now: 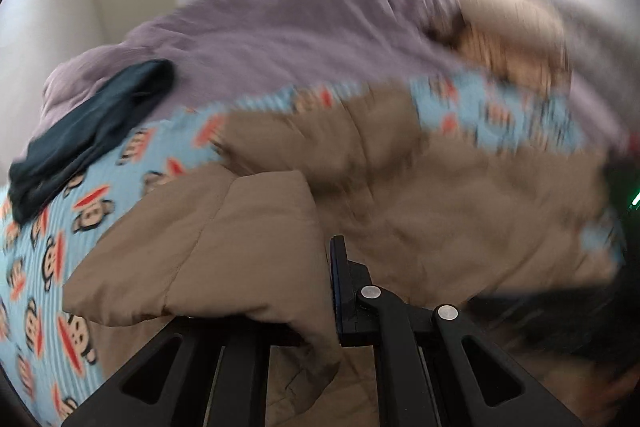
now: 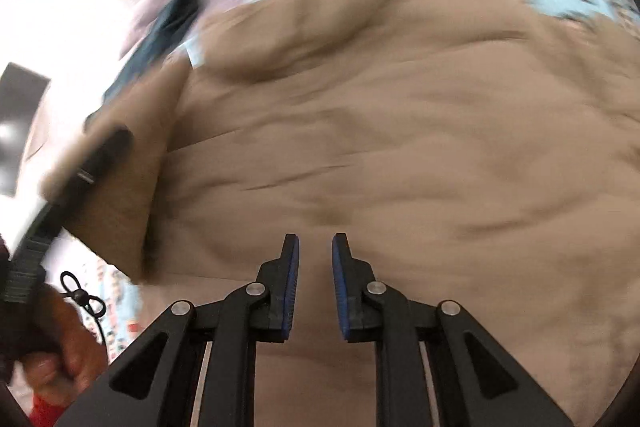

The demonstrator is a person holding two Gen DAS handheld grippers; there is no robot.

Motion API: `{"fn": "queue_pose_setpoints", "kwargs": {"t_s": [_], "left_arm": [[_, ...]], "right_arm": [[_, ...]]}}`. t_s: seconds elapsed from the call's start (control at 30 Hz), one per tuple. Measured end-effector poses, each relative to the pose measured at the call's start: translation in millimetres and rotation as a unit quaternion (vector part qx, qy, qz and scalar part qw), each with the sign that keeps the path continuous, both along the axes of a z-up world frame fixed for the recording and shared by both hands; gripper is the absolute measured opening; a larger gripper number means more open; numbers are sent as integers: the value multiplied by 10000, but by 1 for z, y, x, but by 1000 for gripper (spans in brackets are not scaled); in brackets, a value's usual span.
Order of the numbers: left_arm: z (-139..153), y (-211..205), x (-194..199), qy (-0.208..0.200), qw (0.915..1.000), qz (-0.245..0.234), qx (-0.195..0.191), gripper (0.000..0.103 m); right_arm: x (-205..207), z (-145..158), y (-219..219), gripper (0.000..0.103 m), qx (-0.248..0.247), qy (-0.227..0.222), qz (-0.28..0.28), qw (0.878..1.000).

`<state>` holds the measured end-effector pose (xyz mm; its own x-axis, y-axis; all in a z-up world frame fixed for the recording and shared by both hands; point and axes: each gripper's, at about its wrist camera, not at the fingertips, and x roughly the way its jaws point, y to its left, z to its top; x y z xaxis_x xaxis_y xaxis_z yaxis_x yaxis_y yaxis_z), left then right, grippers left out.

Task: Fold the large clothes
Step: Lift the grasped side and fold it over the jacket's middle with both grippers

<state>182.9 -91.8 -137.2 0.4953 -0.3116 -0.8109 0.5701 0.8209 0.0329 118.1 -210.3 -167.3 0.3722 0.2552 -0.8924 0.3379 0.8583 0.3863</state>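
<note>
The tan quilted jacket (image 2: 400,147) sprawls across the bed (image 1: 280,27), toward twelve o'clock from both tools. It looks puffy, soft and light (probably slippery), best pinched at hems. The left tool (image 1: 320,291) clamps a folded edge; the right tool (image 2: 315,287) stands narrow, gripping nothing.

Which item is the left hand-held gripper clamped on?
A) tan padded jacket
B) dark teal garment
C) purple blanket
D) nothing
A: in the left wrist view, a fold of the tan padded jacket is pinched in the left hand-held gripper; the dark teal garment lies apart on the monkey-print sheet, and the purple blanket lies farther back.
</note>
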Motion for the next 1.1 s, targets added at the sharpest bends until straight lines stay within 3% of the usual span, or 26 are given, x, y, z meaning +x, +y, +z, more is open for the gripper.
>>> {"fn": "queue_pose_setpoints", "kwargs": {"t_s": [0.1, 0.13, 0.23, 0.3, 0.37, 0.43, 0.5, 0.53, 0.57, 0.7, 0.8, 0.93, 1.07, 1.1], "left_arm": [[-27, -19, -15, -61, 9980, -225, 582, 11], [-30, -23, -21, -98, 9970, -271, 721, 17], [-24, -20, -33, -33, 9980, -361, 521, 78], [-14, -17, -41, -253, 9977, -412, 465, 81], [-6, -13, -45, -239, 9977, -412, 484, 81], [8, 5, -46, -200, 9993, -219, 239, 81], [24, 36, -46, -242, 9995, 215, -23, 81], [30, 53, -43, -295, 9983, 483, -102, 81], [36, 74, -41, -330, 9960, 811, -189, 81], [31, 139, -29, -296, 9805, 1938, -128, 81], [6, 178, -12, 220, 9663, 2560, -160, 81], [-34, 203, -7, 1011, 9520, 2854, -452, 81], [-44, 199, -13, 1056, 9535, 2780, -488, 81], [-45, 198, -12, 1049, 9548, 2743, -461, 81]], "right_arm": [[-25, -3, -41, 19, -83, 100, -387, 9992], [-32, -4, -51, 19, -74, 122, -488, 9987], [-42, -6, -69, 19, -25, 115, -612, 9981], [-43, -6, -71, 19, -5, 113, -620, 9980], [-37, -3, -67, 19, -46, 126, -579, 9982], [-33, 3, -62, 24, -141, 139, -493, 9986], [-29, 14, -55, 44, -249, 59, -331, 9991], [-25, 20, -49, 64, -342, -24, -214, 9992], [-20, 28, -41, 76, -470, -148, -78, 9988], [-6, 58, 6, 81, -1104, -633, 710, 9893], [7, 67, 61, 84, -1665, -945, 1612, 9682], [18, 54, 135, 85, -2611, -1079, 2801, 9174], [35, 25, 180, 85, -3632, -1191, 3368, 8605], [39, 21, 185, 85, -3796, -1251, 3386, 8518]]}}
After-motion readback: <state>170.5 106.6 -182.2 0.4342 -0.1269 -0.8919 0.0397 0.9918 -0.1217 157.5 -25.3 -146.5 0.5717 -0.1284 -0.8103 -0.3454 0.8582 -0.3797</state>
